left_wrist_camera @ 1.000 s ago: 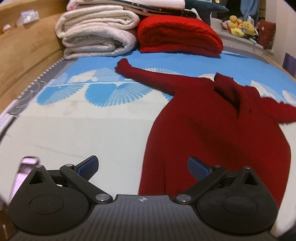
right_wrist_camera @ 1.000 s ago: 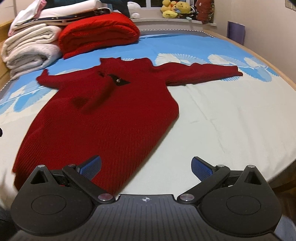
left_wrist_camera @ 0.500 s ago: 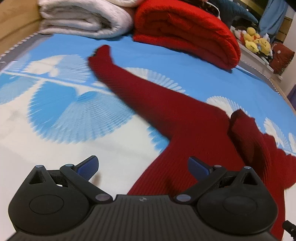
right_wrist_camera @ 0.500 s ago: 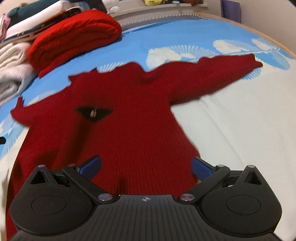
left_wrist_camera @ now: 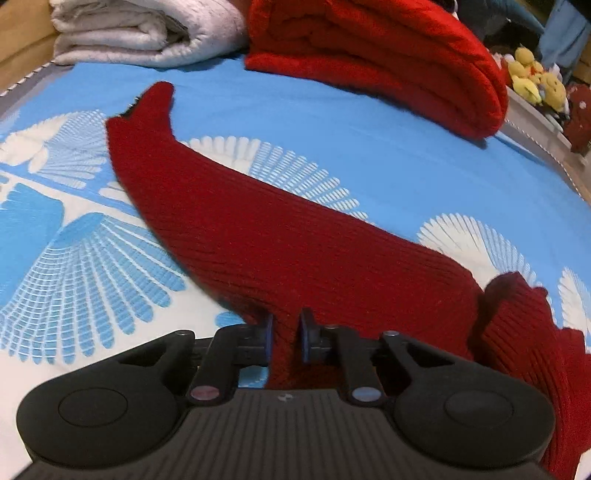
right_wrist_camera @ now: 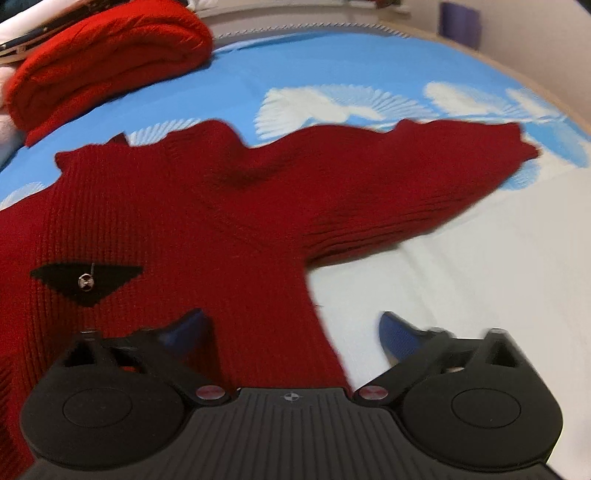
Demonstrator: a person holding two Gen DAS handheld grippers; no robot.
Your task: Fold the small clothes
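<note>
A dark red knit sweater lies flat on the bed, sleeves spread. In the left wrist view its sleeve runs up-left to the cuff. My left gripper is closing near the underarm, and its blue pads pinch a ridge of the knit. In the right wrist view the sweater shows a black triangular patch and the other sleeve reaching right. My right gripper is closing, jaws still apart. The sweater's side edge below the underarm lies between them, and the pads do not press it.
The bedspread is blue and white with fan prints. At its far end lie a folded bright red blanket and folded white bedding. Plush toys sit on a ledge beyond. A wooden bed frame runs at the left.
Both grippers moved forward and down to the sweater's underarms. The left jaws went from wide open to pinched on the knit. The right jaws narrowed.
</note>
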